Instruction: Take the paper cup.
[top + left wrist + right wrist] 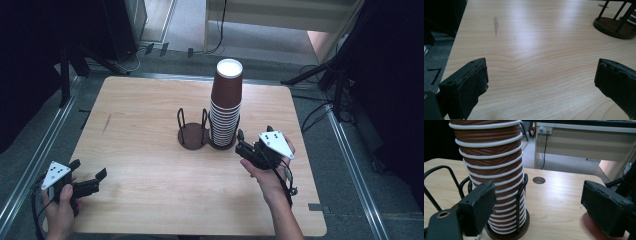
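Observation:
A tall stack of brown paper cups (pixel 226 102) with white rims stands in the right slot of a dark two-slot wire holder (pixel 192 136); the left slot is empty. My right gripper (pixel 255 135) sits just right of the stack, open, holding nothing. In the right gripper view the cup stack (pixel 491 167) rises close ahead, partly behind the left jaw, and the right gripper (pixel 539 200) is open over bare table. My left gripper (pixel 90 171) rests at the table's near left corner, open and empty. In the left gripper view the left gripper (pixel 541 72) faces bare wood, with the holder's base (pixel 611 26) far off.
The wooden table (pixel 140 110) has a small dark streak (pixel 106 123) on its left side and a round hole (pixel 539 180) near its far edge. Dark stands and cables (pixel 320 115) surround the table on the floor.

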The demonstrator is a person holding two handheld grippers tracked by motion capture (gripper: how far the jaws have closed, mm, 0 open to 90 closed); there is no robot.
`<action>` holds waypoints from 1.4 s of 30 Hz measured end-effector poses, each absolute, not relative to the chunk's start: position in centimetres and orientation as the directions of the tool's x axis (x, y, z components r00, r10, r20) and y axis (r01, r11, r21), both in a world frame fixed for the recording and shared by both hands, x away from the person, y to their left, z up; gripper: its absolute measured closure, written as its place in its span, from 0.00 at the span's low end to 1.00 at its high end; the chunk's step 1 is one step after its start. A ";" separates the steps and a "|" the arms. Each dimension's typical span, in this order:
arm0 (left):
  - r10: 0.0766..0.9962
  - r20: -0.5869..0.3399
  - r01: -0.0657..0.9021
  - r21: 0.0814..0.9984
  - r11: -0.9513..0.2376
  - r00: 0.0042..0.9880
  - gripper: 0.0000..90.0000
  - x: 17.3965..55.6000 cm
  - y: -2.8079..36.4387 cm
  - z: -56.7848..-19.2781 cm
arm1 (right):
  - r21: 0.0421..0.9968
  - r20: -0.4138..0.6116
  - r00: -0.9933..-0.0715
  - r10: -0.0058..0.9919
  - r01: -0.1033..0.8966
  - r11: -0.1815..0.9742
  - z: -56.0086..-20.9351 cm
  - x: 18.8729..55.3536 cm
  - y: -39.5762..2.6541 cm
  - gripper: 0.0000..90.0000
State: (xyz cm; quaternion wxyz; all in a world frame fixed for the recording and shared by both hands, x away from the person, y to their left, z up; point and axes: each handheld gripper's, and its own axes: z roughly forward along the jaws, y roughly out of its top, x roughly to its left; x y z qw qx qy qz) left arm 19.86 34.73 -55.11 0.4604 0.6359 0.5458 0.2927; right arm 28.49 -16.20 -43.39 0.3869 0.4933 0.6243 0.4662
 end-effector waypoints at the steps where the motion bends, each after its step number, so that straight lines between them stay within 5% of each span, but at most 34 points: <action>1: 0.964 -0.130 0.424 0.905 0.020 0.233 0.00 19.9 34.7 -55.1 | 0.964 -0.026 -0.216 0.976 0.253 0.081 -43.3 28.6 -16.0 0.14; 9: 0.963 -0.131 0.423 0.906 0.021 0.234 0.00 19.8 34.7 -55.1 | 0.963 -0.022 -0.231 0.973 0.258 0.083 -42.7 29.5 -14.9 0.11; 14: 0.962 -0.132 0.420 0.907 0.021 0.237 0.00 19.9 34.7 -55.1 | 0.965 -0.010 -0.253 0.968 0.252 0.076 -41.9 29.9 -14.1 0.00; 42: 0.960 -0.133 0.421 0.907 0.018 0.245 0.00 19.9 34.8 -55.1 | 0.977 0.024 -0.293 0.956 0.209 0.039 -39.3 33.5 -10.6 0.00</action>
